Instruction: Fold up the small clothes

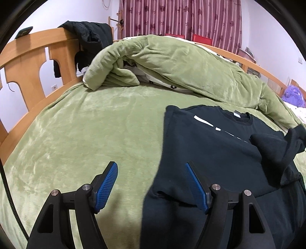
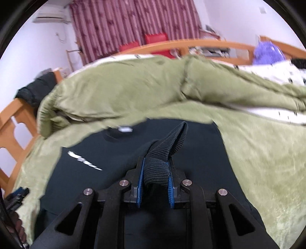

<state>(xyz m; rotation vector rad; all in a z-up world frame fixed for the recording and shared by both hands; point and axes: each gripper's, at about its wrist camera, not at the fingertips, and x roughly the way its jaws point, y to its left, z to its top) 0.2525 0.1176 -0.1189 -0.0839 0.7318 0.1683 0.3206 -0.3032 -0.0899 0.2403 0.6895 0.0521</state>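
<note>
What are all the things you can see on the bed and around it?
sweatshirt: one, black with white print, flat on the bed sheet
ribbed cuff: one, black, pinched and lifted
bed sheet: one, green, covering the bed
quilt: one, green, bunched behind the sweatshirt
bed frame: one, wooden
dark garment: one, black, draped over the frame
curtain: striped maroon, back wall
left gripper: open, nothing held
right gripper: shut on the cuff

Black hand-held gripper [image 1: 151, 172] — blue ribbed pads [image 1: 107, 187], silver screws.
</note>
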